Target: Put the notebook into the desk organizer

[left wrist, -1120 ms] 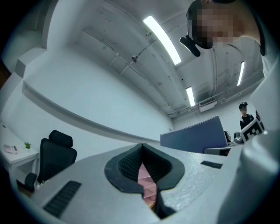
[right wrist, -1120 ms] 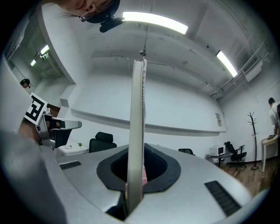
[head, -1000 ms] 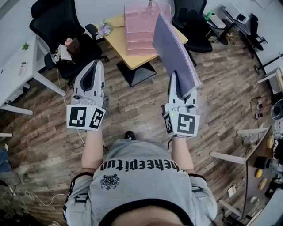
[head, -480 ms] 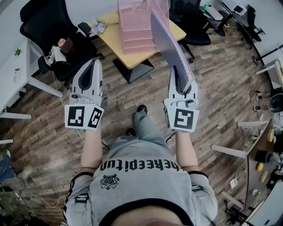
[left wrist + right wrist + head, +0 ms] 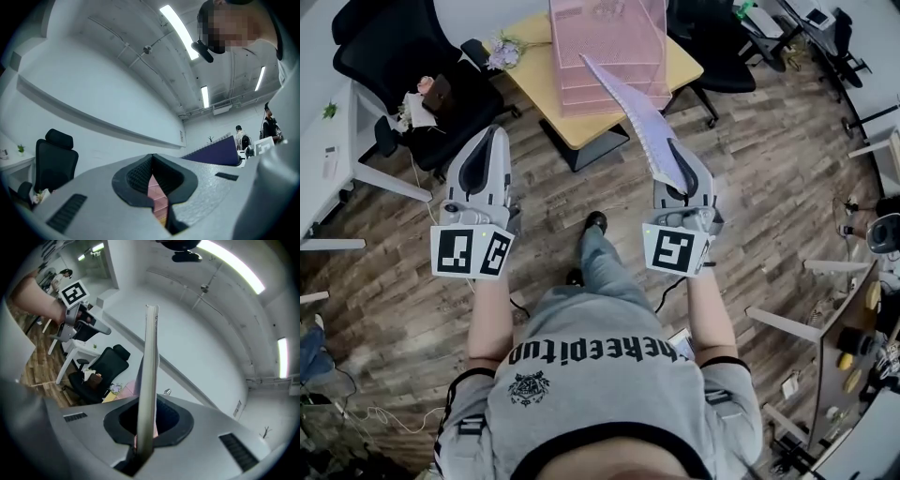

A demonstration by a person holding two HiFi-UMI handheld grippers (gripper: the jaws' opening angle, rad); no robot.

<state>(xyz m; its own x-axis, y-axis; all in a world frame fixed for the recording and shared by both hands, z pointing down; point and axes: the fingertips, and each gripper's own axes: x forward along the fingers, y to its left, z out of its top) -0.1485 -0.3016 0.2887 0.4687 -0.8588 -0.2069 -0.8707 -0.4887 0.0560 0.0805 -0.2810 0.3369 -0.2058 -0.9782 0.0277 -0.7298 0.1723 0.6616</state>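
A yellow table (image 5: 686, 67) carries the pink organizer (image 5: 605, 42), and in front of it, above the wood floor (image 5: 787, 178), the purple notebook (image 5: 636, 114) slants toward it, its near edge pinched in the right gripper (image 5: 680, 155), while the left gripper (image 5: 490, 136) is closed on nothing.

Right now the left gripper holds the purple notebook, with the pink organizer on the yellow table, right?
No: the head view shows the right gripper holding the purple notebook, not the left gripper. The pink organizer is on the yellow table.
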